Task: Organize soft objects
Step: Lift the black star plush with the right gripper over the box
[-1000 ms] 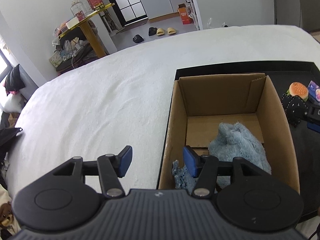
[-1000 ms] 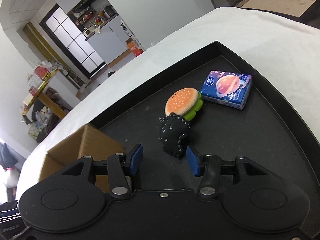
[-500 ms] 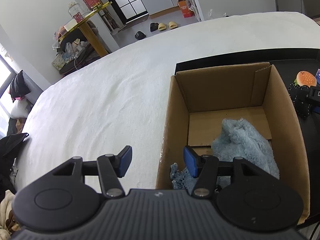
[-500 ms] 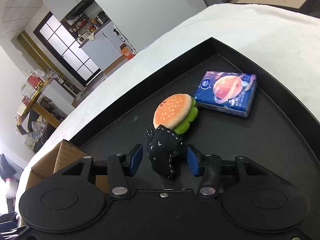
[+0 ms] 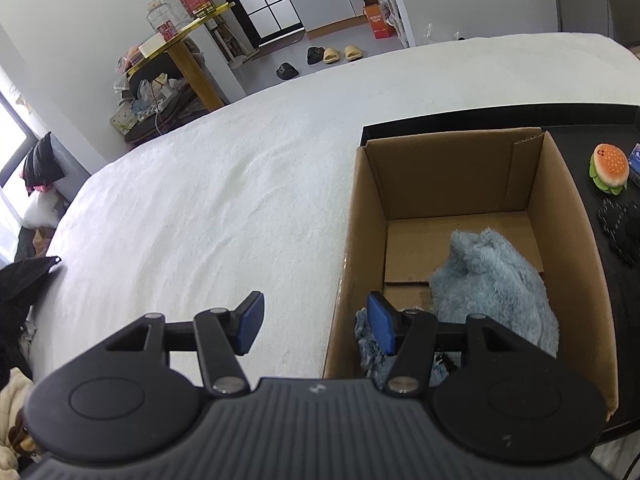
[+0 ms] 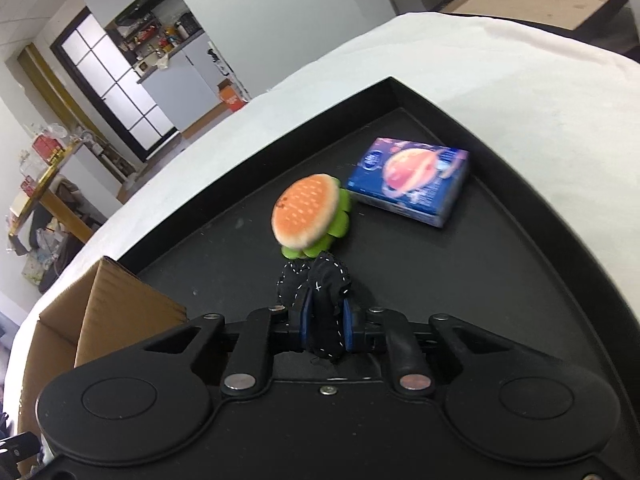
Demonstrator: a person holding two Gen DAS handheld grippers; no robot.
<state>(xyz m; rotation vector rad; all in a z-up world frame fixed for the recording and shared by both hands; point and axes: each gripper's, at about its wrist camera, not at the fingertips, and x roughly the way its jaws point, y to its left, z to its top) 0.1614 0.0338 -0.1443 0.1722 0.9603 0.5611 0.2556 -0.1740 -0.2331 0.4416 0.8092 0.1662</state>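
**Black pouch clamped on the tray, box waiting beside it**

In the right wrist view, the right gripper [image 6: 325,330] is seen at lower centre, its jaws pressed together on a black pouch [image 6: 320,292] with white stitching. The pouch is pinched at its near end, so most of it stands clear ahead of the blue pads. It touches a burger plush [image 6: 308,216], which sits just above it at the middle of the frame on a black tray [image 6: 520,240]. A blue tissue pack [image 6: 412,180] lies to the upper right, close to the burger. The corner of a cardboard box [image 6: 120,312] shows at lower left, presumably kept near for a short carry.

In the left wrist view, the left gripper [image 5: 316,328] is held with jaws apart and nothing between them (one finger over the white cover [image 5: 200,200], the other over the box [image 5: 452,168]). A blue fluffy cloth [image 5: 492,280] already lies inside the box at lower right, judged to be sorted.
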